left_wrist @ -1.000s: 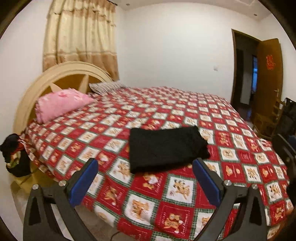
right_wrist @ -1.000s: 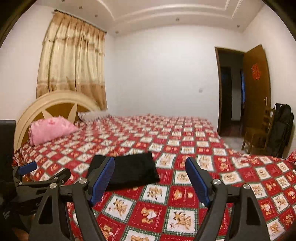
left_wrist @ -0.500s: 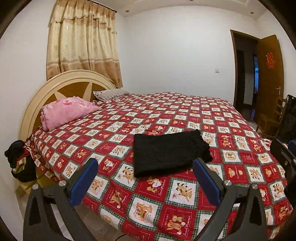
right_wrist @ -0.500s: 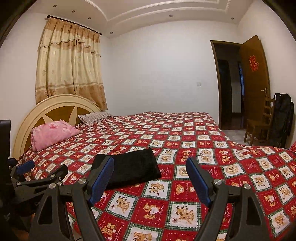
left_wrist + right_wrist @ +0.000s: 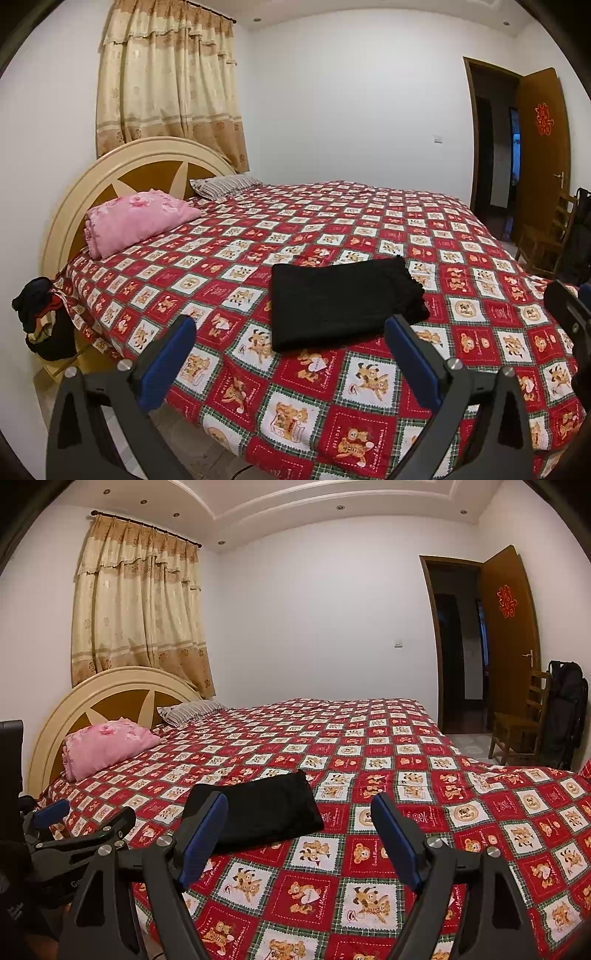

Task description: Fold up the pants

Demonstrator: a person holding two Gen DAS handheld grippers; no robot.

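Folded black pants (image 5: 341,302) lying flat on the bear-print bedspread (image 5: 369,229), near its front edge, well apart from the pink pillow (image 5: 136,219) by the headboard (image 5: 110,173), long axis running across the bed; left gripper (image 5: 290,356) and right gripper (image 5: 299,834) both spread wide, holding nothing.

My left gripper (image 5: 290,354) has black angular plastic arms, each ending in a flat blue pad (image 5: 168,363), with round silver screws at the joints. My right gripper (image 5: 299,834) matches it. At nine o'clock in the right view, the left one's black body carries faint white lettering.
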